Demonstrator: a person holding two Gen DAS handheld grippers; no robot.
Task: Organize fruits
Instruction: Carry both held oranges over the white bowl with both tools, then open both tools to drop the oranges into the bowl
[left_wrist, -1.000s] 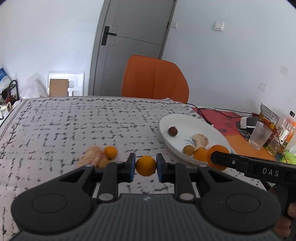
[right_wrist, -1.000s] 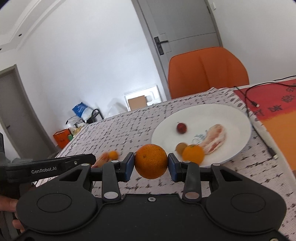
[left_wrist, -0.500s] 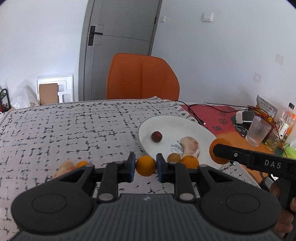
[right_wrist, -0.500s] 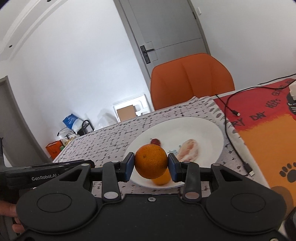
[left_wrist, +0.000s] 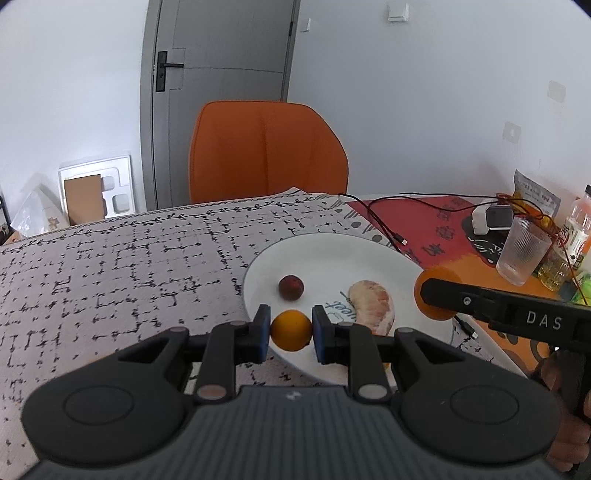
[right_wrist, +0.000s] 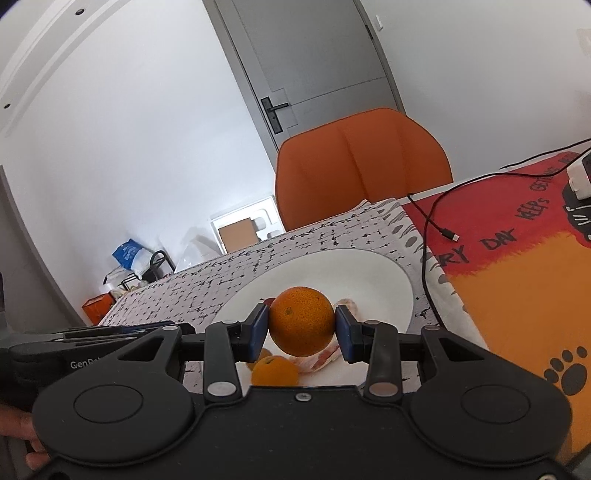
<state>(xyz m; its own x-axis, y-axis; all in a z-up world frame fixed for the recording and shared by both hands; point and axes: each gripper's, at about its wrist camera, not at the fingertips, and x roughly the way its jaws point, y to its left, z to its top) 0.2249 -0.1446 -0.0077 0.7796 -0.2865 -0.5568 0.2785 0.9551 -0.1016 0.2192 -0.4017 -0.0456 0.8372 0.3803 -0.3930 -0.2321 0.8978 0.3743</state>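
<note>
My left gripper (left_wrist: 291, 329) is shut on a small orange fruit (left_wrist: 291, 330) and holds it above the near rim of the white plate (left_wrist: 332, 254). My right gripper (right_wrist: 301, 326) is shut on a large orange (right_wrist: 301, 321), held over the same plate (right_wrist: 369, 273); that orange also shows at the right of the left wrist view (left_wrist: 430, 291). On the plate lie a dark red fruit (left_wrist: 290, 287), a peeled pomelo segment (left_wrist: 373, 301) and a small orange (right_wrist: 275, 371).
The plate sits on a black-and-white patterned cloth (left_wrist: 129, 266). An orange chair (left_wrist: 266, 151) stands behind the table. To the right are a red and orange mat (right_wrist: 517, 266), black cables (left_wrist: 388, 221), a ribbed glass (left_wrist: 521, 251) and bottles (left_wrist: 576, 229).
Both grippers have moved right and forward with their fruits, from beside the plate to over it. The loose fruits on the cloth at the left have left the left wrist view.
</note>
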